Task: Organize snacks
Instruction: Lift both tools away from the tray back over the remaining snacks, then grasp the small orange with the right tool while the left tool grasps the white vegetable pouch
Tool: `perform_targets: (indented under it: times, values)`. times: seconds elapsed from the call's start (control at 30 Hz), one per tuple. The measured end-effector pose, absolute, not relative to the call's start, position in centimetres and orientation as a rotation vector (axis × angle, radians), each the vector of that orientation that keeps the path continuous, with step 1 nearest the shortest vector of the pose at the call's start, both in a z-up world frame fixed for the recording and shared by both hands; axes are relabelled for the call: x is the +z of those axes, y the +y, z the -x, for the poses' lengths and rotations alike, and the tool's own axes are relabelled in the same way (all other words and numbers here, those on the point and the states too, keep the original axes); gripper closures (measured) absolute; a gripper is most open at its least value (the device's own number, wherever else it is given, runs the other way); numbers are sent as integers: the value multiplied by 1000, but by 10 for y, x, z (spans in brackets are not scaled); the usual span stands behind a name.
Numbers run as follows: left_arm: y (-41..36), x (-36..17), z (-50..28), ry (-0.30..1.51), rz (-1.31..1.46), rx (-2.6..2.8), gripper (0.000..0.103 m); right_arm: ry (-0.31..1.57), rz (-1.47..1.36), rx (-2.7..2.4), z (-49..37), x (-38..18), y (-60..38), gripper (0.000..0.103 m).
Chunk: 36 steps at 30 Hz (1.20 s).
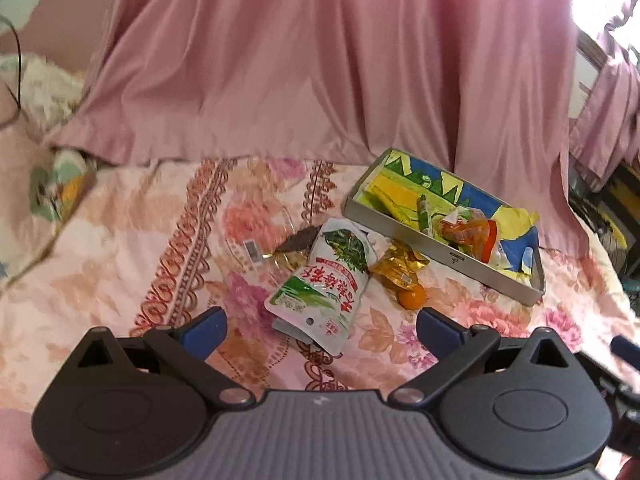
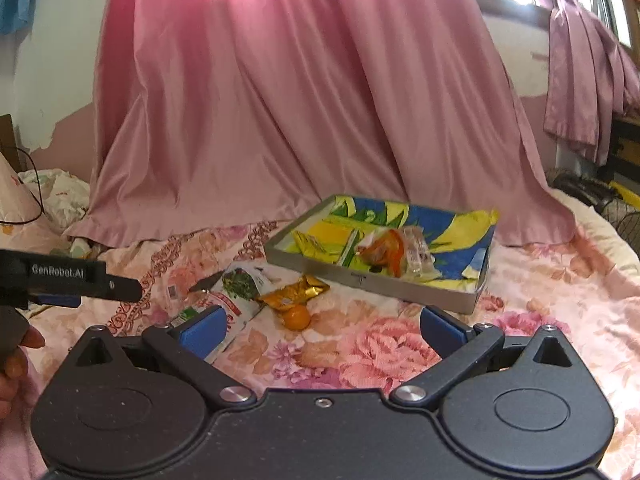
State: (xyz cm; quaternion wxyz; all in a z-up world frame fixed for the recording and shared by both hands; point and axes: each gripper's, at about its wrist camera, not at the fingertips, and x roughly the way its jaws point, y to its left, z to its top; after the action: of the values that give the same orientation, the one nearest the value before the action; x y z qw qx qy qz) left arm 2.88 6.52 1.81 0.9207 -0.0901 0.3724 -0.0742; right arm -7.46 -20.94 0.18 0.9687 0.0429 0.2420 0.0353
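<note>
A white-and-green snack pouch (image 1: 326,280) lies on the flowered bedspread, just ahead of my open left gripper (image 1: 320,330). Beside it rest a gold wrapper (image 1: 398,266), a small orange fruit (image 1: 412,295) and a dark packet (image 1: 296,242). A grey tray (image 1: 400,230) lined with blue-yellow paper holds an orange-red packet (image 1: 466,230) and clear wrappers. In the right wrist view my open right gripper (image 2: 322,334) hovers short of the orange fruit (image 2: 297,317), the gold wrapper (image 2: 294,294) and the pouch (image 2: 236,288); the tray (image 2: 372,280) sits beyond. Both grippers hold nothing.
A pink curtain (image 2: 300,100) hangs down onto the bed behind the tray. The left gripper's body (image 2: 68,278) and a hand (image 2: 14,364) show at the left edge of the right wrist view. Pillows and a cable (image 2: 36,196) lie far left.
</note>
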Motion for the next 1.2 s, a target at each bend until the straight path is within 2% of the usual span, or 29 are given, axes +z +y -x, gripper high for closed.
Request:
perform_targets:
  times: [0.27,0.57,1.0,1.2]
  values:
    - [55,13,-69,773,141,-185,0,544,-55,104,40,-7,-209,1]
    - [24,-6,-111,772,-106,-175,0,549,12,135,-18,-33,-217,1]
    - [17,-32,-145,882,-158,-235,0,649,7,85,-62,-74,-209,1]
    - [13,-43,-152,867,-179,-251,0,671,71,123,-75,-89,-196,1]
